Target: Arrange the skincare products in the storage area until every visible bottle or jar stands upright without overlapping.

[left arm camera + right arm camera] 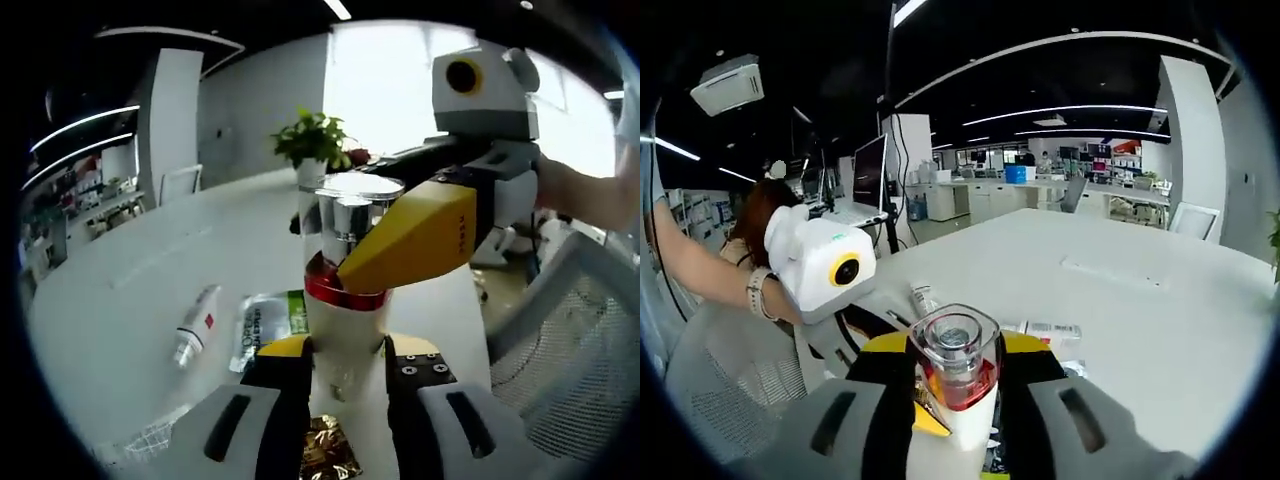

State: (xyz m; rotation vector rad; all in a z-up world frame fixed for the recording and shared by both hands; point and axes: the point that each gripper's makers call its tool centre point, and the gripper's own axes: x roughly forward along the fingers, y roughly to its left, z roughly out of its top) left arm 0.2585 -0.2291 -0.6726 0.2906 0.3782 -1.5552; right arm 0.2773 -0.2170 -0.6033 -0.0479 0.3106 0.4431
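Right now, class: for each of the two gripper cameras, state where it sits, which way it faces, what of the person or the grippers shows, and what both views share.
Left gripper view: rides the left gripper, facing across the white table toward a potted plant; its black-and-yellow jaws flank the white bottle with red band and clear cap; the right gripper reaches in, an arm behind.
Right gripper view: rides the right gripper, facing the office; the left gripper and a wrist show.
Shared: the bottle, the table.

Glossy clear-capped bottle [954, 385], matt white table [1120, 290], crinkled gold foil [330, 450]
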